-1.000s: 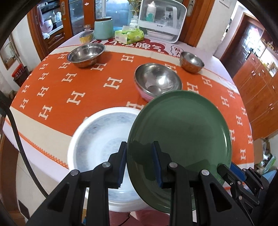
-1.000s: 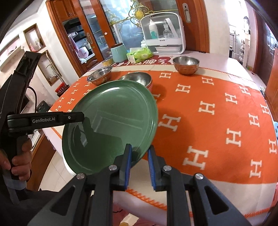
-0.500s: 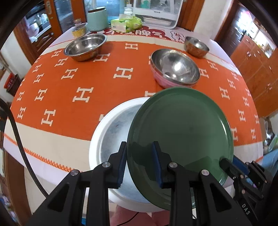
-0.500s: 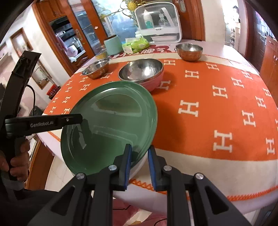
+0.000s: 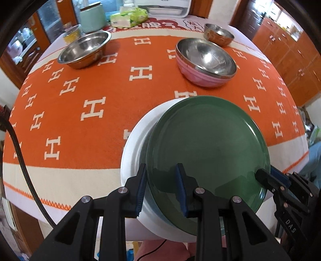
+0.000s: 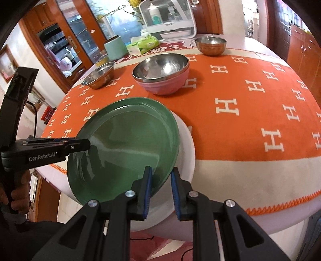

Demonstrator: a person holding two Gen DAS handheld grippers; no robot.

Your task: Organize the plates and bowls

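Note:
A green plate hangs just above a larger white plate at the table's near edge, covering most of it. My left gripper is shut on the green plate's near rim. My right gripper is shut on the same plate's rim at the other side, and its fingers show at the plate's right edge in the left wrist view. A steel bowl nested in a pink bowl stands behind the plates.
A shallow steel bowl sits at the back left and a small copper-toned bowl at the back right. A mint canister, a tissue pack and a white rack line the far edge. The orange cloth covers the table.
Both grippers carried the green plate down and across over the white plate, flattening its tilt; it now covers most of the white plate. The bowls have not moved.

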